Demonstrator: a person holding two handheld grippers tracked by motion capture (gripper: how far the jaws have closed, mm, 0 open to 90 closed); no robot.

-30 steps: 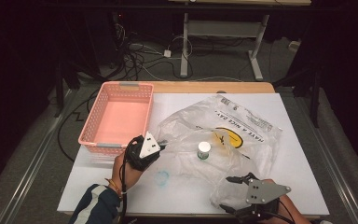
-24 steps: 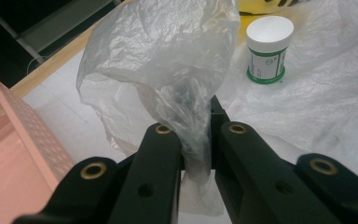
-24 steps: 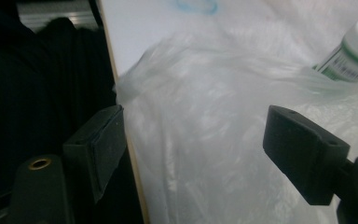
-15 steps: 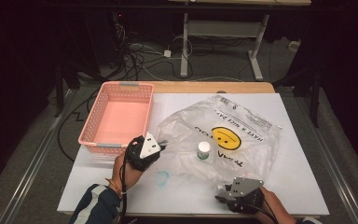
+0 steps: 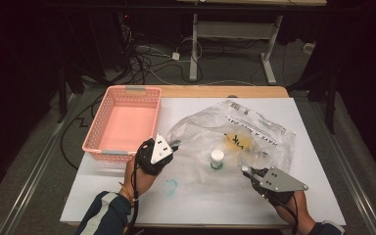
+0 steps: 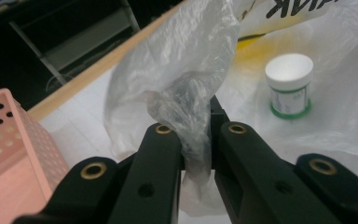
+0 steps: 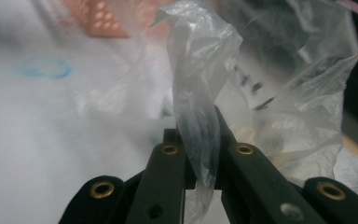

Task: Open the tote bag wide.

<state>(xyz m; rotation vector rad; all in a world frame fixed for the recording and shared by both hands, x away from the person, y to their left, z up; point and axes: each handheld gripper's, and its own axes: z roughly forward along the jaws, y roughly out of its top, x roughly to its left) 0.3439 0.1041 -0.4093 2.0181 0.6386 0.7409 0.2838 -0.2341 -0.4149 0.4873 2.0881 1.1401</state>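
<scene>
The clear plastic bag (image 5: 235, 142) is carrying black capital print along its far right edge, reading "HAVE A NICE DAY" upside down in the high view. In the left gripper view, the letters "NK" are showing on it. The small white jar's (image 6: 289, 84) green-banded label is staying too small to read.

The white surface (image 5: 127, 196) carries a pink basket (image 5: 125, 122) at ten o'clock and a clear plastic bag (image 5: 264, 137) at two o'clock.

Left gripper (image 5: 176, 145) is clamped tight, wrist angled inward. Right gripper (image 5: 245, 170), its jaws just closing, points back toward it.
</scene>
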